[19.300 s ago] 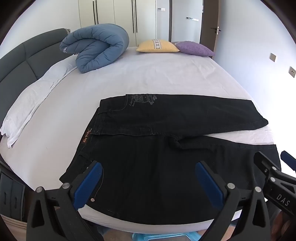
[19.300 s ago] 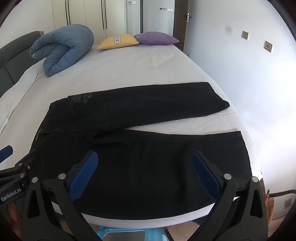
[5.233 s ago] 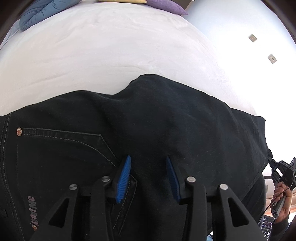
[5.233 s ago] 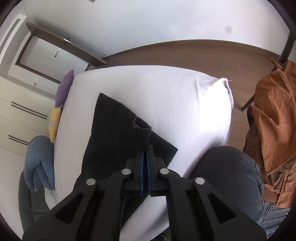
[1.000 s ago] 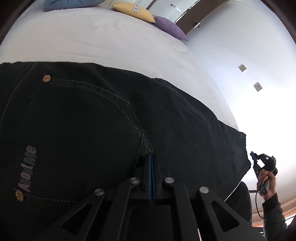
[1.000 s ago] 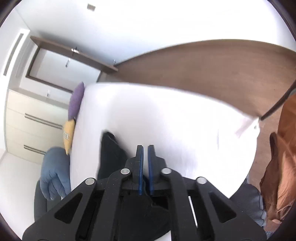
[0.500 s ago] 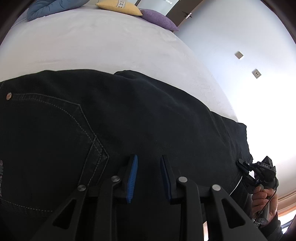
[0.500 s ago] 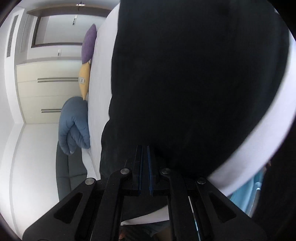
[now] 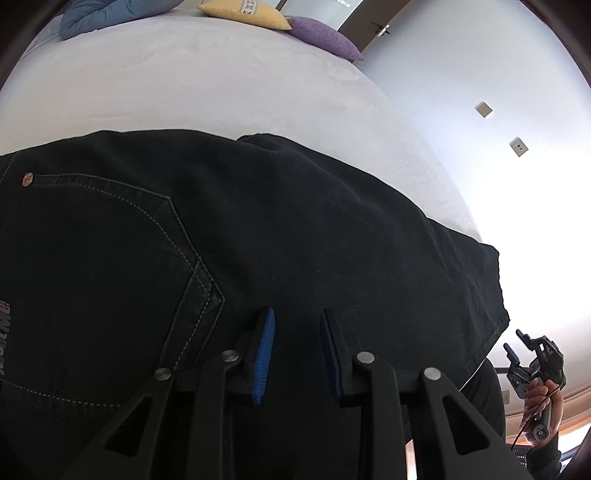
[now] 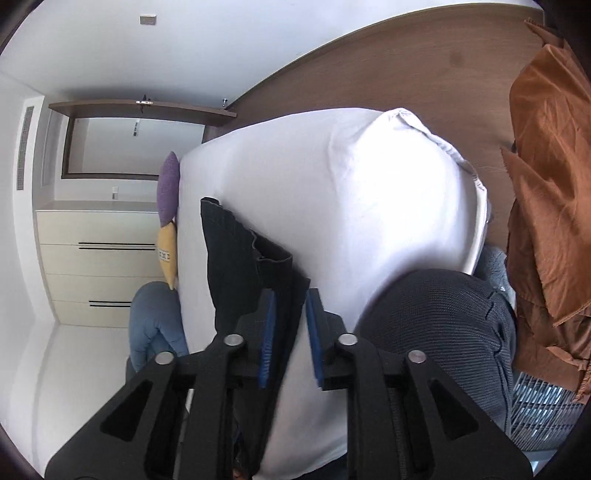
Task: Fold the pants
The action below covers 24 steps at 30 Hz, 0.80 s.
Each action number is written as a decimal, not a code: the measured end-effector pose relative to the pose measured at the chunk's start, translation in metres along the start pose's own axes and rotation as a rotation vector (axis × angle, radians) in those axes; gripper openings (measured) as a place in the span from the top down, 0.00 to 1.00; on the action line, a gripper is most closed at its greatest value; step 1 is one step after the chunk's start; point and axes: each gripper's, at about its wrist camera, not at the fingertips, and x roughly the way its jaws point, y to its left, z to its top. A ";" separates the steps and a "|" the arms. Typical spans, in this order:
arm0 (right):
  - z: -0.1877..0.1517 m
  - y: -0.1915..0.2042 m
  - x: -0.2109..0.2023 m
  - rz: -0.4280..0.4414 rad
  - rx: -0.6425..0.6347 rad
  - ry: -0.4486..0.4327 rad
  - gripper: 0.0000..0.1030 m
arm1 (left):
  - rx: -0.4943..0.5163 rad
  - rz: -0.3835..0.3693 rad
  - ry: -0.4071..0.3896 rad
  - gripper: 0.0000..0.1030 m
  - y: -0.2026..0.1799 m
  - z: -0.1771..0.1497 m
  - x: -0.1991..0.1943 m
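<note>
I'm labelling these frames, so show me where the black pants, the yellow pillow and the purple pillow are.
black pants (image 9: 295, 229): left wrist view, leg fabric beside the back pocket.
yellow pillow (image 9: 243, 14): left wrist view, its top face.
purple pillow (image 9: 325, 38): left wrist view, middle of its top.

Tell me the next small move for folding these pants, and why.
Probably bring the right hand-held gripper onto the leg hems and close. Both hand-held grippers, left included, are open, and the black jeans lie folded lengthwise only on the bed.
</note>
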 end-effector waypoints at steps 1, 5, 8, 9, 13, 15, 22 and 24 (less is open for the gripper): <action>0.003 -0.005 -0.006 0.012 0.037 -0.007 0.13 | -0.001 0.002 0.005 0.71 -0.002 0.001 0.001; 0.021 0.002 0.015 0.050 0.049 -0.009 0.11 | 0.008 0.008 0.019 0.68 -0.005 0.002 0.002; 0.035 0.009 0.032 0.085 0.034 -0.019 0.11 | 0.004 0.012 0.021 0.68 -0.005 0.003 0.004; 0.037 0.010 0.036 0.087 0.041 -0.014 0.13 | -0.001 0.010 0.022 0.68 -0.005 0.003 0.005; 0.043 0.015 0.047 0.097 0.013 0.023 0.18 | -0.004 0.008 0.022 0.68 -0.004 0.003 0.006; 0.043 0.015 0.054 0.126 0.016 0.039 0.23 | -0.005 0.005 0.022 0.68 -0.003 0.004 0.006; 0.045 0.005 0.067 0.225 0.112 0.030 0.43 | -0.007 0.003 0.022 0.68 -0.002 0.004 0.008; 0.047 -0.001 0.066 0.273 0.154 -0.001 0.44 | -0.008 0.004 0.021 0.68 -0.002 0.003 0.008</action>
